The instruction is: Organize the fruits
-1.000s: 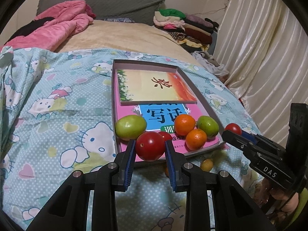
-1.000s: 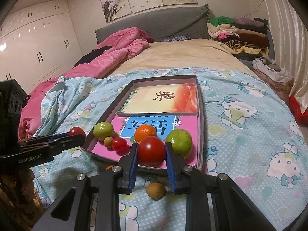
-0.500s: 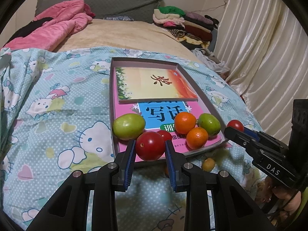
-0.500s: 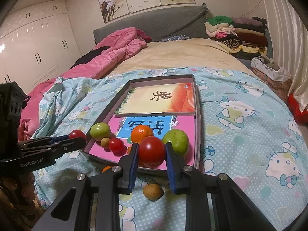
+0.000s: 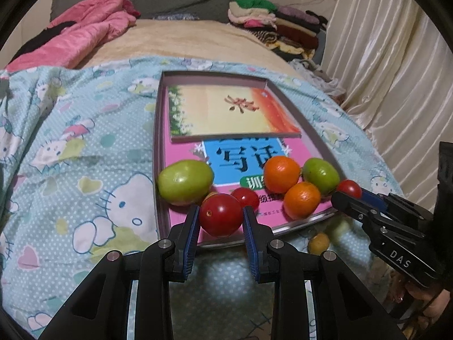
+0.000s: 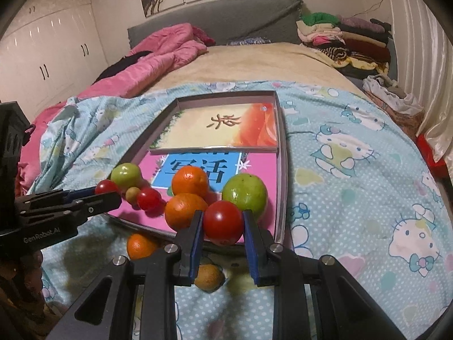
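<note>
My left gripper [image 5: 220, 219] is shut on a red tomato [image 5: 221, 214] just over the near edge of the shallow box [image 5: 158, 130]. My right gripper [image 6: 223, 222] is shut on another red tomato [image 6: 223, 221] over the box's near right corner; it also shows in the left wrist view [image 5: 349, 189]. Inside the box lie two green fruits [image 5: 185, 185] [image 5: 321, 174], two oranges [image 5: 281, 174] [image 5: 302, 199] and a small red tomato [image 5: 245, 198]. An orange [image 6: 140, 245] and a brown fruit [image 6: 209, 277] lie on the blanket outside the box.
The box holds two books [image 5: 229, 113] and sits on a blue cartoon-cat blanket [image 5: 85, 147] on a bed. A pink quilt [image 5: 85, 36] lies at the back left, folded clothes [image 5: 283, 25] at the back right, and a curtain [image 5: 396, 56] on the right.
Both grippers have moved forward toward the box with their tomatoes still held; the fruits in the box look nearer.
</note>
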The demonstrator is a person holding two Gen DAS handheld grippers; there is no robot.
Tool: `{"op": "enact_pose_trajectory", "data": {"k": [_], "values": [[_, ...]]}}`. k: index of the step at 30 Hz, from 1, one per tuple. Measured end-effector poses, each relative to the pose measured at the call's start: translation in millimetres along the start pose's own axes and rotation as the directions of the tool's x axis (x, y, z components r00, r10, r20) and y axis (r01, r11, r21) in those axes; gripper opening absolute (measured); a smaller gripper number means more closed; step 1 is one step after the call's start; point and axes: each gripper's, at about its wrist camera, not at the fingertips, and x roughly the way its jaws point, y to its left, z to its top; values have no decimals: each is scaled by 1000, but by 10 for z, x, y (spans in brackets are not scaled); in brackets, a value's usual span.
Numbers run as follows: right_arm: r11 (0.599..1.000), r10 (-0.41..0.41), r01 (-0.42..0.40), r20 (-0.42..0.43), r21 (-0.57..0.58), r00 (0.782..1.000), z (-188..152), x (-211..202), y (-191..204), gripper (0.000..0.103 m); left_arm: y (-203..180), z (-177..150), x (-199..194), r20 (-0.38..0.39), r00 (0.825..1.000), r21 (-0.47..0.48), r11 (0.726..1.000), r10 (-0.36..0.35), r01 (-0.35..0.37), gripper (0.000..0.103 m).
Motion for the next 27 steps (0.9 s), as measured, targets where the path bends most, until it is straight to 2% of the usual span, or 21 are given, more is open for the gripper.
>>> {"op": "enact_pose_trajectory", "data": {"k": [14, 17, 19, 24, 27], "values": [[1000, -20, 20, -13, 7, 1000, -7, 90, 0, 28, 27, 8, 135, -26, 1000, -12, 1000, 18, -18, 32], [1000, -19, 19, -7, 17, 1000, -1, 70, -2, 37, 41, 20, 133, -27, 999, -25, 1000, 18, -19, 32], [999, -18, 18, 2, 27, 1000, 7, 47, -15, 49, 61, 25, 125, -28, 1000, -38, 999, 11, -12, 36], [998, -16, 15, 28, 57, 999, 9, -52, -55, 51, 98, 39, 38, -4, 1000, -67, 998, -21, 21, 43], [997, -3, 1, 24, 83, 1000, -13, -108, -83, 56, 83, 41, -34, 14, 999, -68, 997, -37, 38, 54]]}}
